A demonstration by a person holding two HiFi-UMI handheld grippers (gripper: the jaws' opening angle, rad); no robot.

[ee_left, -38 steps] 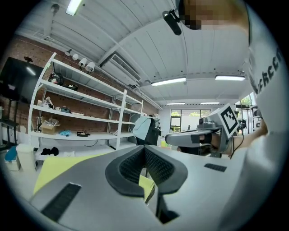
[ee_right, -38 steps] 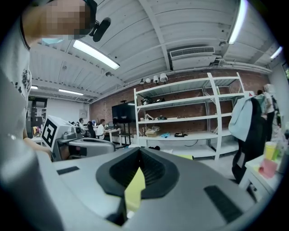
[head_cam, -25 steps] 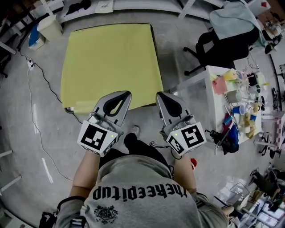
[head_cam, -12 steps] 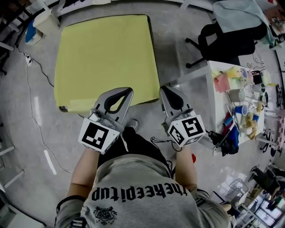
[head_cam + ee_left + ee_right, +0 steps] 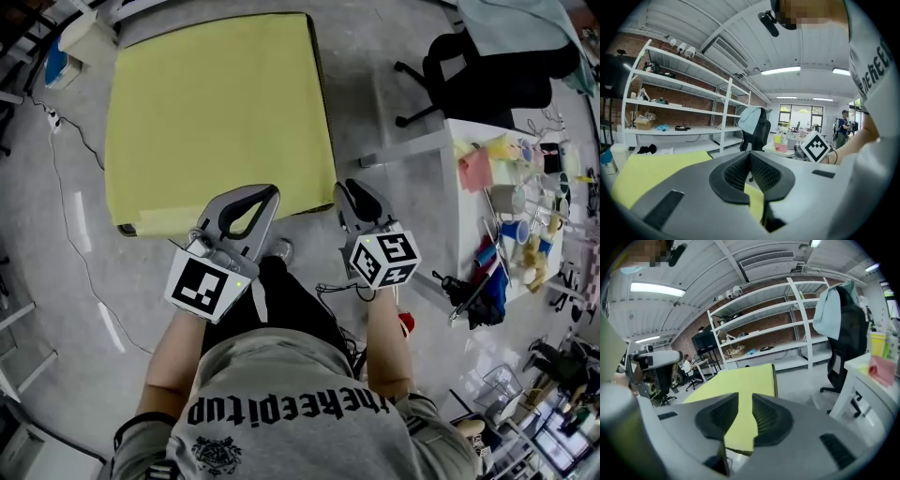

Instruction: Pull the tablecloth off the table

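A power cable (image 5: 66, 187) trails over the floor at the far left. The yellow-green tablecloth (image 5: 216, 112) lies flat and covers the whole table, so the pull is judged not yet begun. Its near edge runs just ahead of both grippers, probably because the person stands at that side to draw it toward the body.

The left gripper (image 5: 270, 192) points at the near edge with its jaws pressed together on nothing. The right gripper (image 5: 349, 187) sits near the cloth's near right corner. Its jaws have just been opening and stand parted. Cloth shows through the gap but lies beyond the pads, so this looks like readying for a pinch.

To the right stand a cluttered white side table (image 5: 441, 150) and a black office chair (image 5: 487, 80).

The grey shirt (image 5: 291, 441) carries Gothic lettering that seems to read "thekeepitup". The marker cubes (image 5: 208, 286) show only black-and-white squares.
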